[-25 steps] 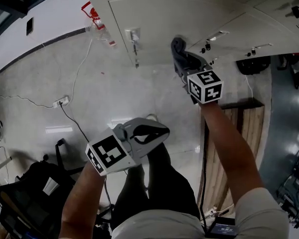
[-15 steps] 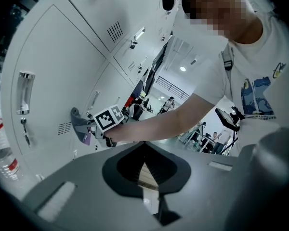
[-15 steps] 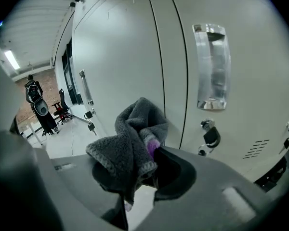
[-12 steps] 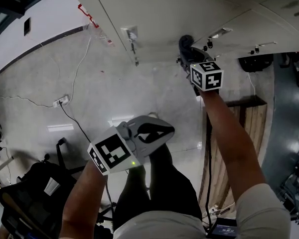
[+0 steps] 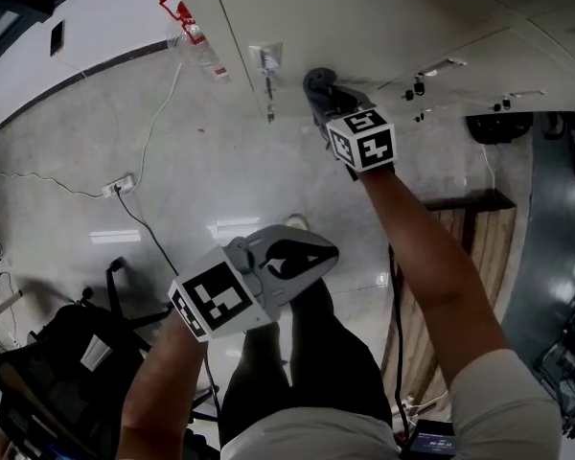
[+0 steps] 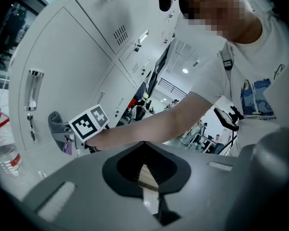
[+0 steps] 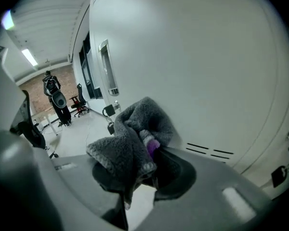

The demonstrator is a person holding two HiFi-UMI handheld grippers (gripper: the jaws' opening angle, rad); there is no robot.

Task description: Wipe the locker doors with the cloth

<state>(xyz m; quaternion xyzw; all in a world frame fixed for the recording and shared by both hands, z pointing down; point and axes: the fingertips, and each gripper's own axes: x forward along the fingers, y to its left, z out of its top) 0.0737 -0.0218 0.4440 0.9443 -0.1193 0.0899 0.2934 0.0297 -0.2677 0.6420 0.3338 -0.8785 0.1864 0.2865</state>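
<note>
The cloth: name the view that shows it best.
The right gripper view: the grey cloth fills the centre, clamped in the right gripper, by the locker door. Head and left gripper views show it as a small lump.

Fuzzy grey cloth (image 7: 135,134); smooth, matt metal locker door (image 7: 197,66).

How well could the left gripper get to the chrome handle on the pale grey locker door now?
Probably yes. The left gripper, shut and empty, has open air towards the chrome handle; only the right gripper, holding a grey fleece cloth beside it, might crowd it.
</note>
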